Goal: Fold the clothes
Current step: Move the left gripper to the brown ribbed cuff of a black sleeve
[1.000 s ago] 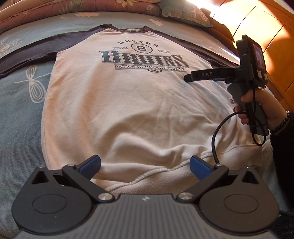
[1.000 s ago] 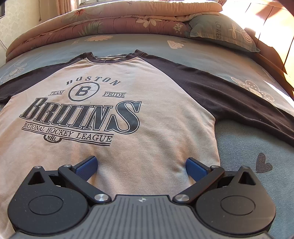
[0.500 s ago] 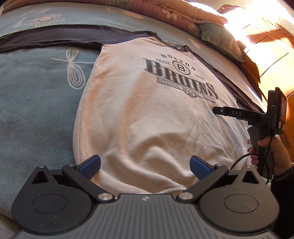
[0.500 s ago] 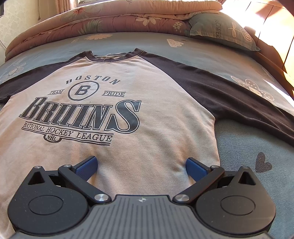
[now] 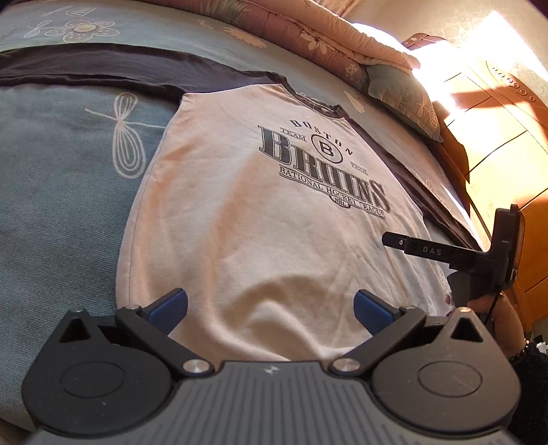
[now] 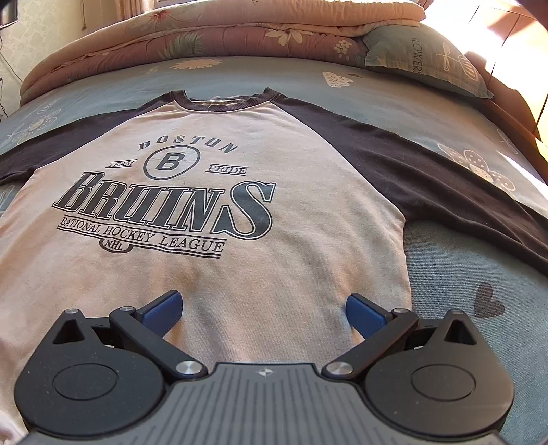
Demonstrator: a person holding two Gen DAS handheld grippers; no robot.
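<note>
- Left wrist view: sweatshirt (image 5: 260, 212) lies flat, print side up, on the bed (image 5: 61, 191), its cream body spread out and one dark sleeve (image 5: 102, 70) stretched out across the blue sheet.
- The left gripper (image 5: 270, 308) hangs over the lower part of the sweatshirt with its blue fingers (image 5: 167, 306) spread wide and nothing between them.
- At the right edge of this view the right gripper (image 5: 397, 239) is seen from the side, held by a hand (image 5: 493, 304) with a beaded bracelet at the wrist; its black tip reaches over the cream cloth.
- A folded floral quilt (image 5: 325, 37) and a pillow (image 5: 400, 92) sit at the head of the bed, next to a sunlit wooden headboard (image 5: 493, 143).
- Right wrist view: the sweatshirt (image 6: 212, 212) fills the frame, collar away from the camera, with the "Boston Bruins" print readable and the other dark sleeve (image 6: 428, 185) running out to the right over the bed (image 6: 455, 274).
- The right gripper (image 6: 263, 309) is above the cream body below the print, its fingers (image 6: 363, 315) parted wide and empty.
- The quilt (image 6: 212, 30) and pillow (image 6: 421, 58) lie beyond the collar.
</note>
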